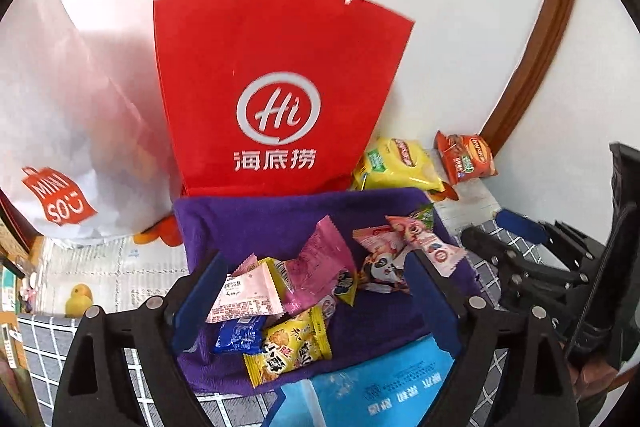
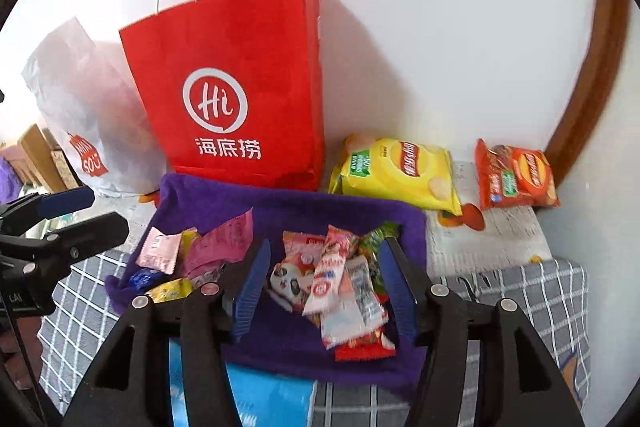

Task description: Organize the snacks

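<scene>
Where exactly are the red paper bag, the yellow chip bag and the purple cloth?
red paper bag [image 1: 276, 67], left wrist view, front panel above the logo
yellow chip bag [image 2: 394, 171], right wrist view, middle of its front
purple cloth [image 2: 304, 209], right wrist view, bare far part

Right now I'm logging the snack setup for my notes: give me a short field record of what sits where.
surface: purple cloth on a checked mat
left pile: pink, blue and yellow packets
right pile: panda and stick packets
behind cloth: red paper bag, upright
beside bag: white bag; yellow chip bag; orange chip bag
left gripper: open, holding nothing
right gripper: open, holding nothing
</scene>
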`<state>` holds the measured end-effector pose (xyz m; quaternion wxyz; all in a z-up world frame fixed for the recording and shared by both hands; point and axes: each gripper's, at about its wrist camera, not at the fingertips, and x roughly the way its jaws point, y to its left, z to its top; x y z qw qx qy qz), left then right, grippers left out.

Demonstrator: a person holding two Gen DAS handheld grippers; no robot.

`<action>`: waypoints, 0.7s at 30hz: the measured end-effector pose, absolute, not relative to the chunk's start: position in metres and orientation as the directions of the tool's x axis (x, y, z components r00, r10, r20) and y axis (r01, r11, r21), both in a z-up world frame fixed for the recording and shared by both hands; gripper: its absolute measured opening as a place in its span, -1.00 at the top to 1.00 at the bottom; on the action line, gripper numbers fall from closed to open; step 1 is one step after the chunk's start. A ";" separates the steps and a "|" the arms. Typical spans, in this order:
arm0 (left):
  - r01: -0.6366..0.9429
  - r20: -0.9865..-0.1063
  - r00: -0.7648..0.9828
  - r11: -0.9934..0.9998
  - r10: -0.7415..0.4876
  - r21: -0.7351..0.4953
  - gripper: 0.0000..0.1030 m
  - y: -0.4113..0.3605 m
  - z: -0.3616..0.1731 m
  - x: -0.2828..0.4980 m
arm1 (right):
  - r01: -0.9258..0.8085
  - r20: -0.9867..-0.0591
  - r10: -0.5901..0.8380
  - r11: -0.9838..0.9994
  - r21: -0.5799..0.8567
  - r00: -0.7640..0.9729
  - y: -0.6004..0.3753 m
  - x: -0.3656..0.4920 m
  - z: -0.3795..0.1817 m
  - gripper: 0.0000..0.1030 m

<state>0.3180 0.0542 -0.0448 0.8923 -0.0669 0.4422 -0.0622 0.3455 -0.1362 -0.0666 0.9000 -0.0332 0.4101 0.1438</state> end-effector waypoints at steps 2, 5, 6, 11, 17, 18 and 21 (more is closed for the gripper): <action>0.056 -0.775 0.610 0.984 -0.166 -0.167 -0.76 0.051 -0.037 0.312 | -0.282 -0.752 0.228 0.958 0.059 0.619 -0.139 0.334 -0.061 -0.14; 0.066 -0.773 0.611 0.984 -0.171 -0.166 -0.78 0.046 -0.031 0.296 | -0.265 -0.754 0.198 0.964 0.033 0.627 -0.143 0.311 -0.052 -0.21; 0.069 -0.775 0.609 0.984 -0.171 -0.162 -0.78 0.044 -0.030 0.289 | -0.260 -0.753 0.192 0.965 0.029 0.630 -0.144 0.305 -0.051 -0.21; 0.066 -0.775 0.611 0.986 -0.164 -0.156 -0.78 0.045 -0.020 0.251 | -0.246 -0.753 0.206 0.967 0.059 0.625 -0.151 0.268 -0.039 -0.22; 0.030 -0.760 0.630 0.982 -0.163 -0.186 -0.85 0.048 -0.009 0.204 | -0.239 -0.739 0.190 0.970 0.041 0.646 -0.157 0.219 -0.024 -0.22; 0.023 -0.758 0.631 0.981 -0.163 -0.192 -0.86 0.047 -0.008 0.196 | -0.238 -0.737 0.192 0.970 0.044 0.647 -0.159 0.210 -0.022 -0.22; 0.022 -0.750 0.639 0.979 -0.170 -0.204 -0.86 0.041 -0.004 0.170 | -0.235 -0.750 0.201 0.970 0.062 0.631 -0.166 0.189 -0.020 -0.22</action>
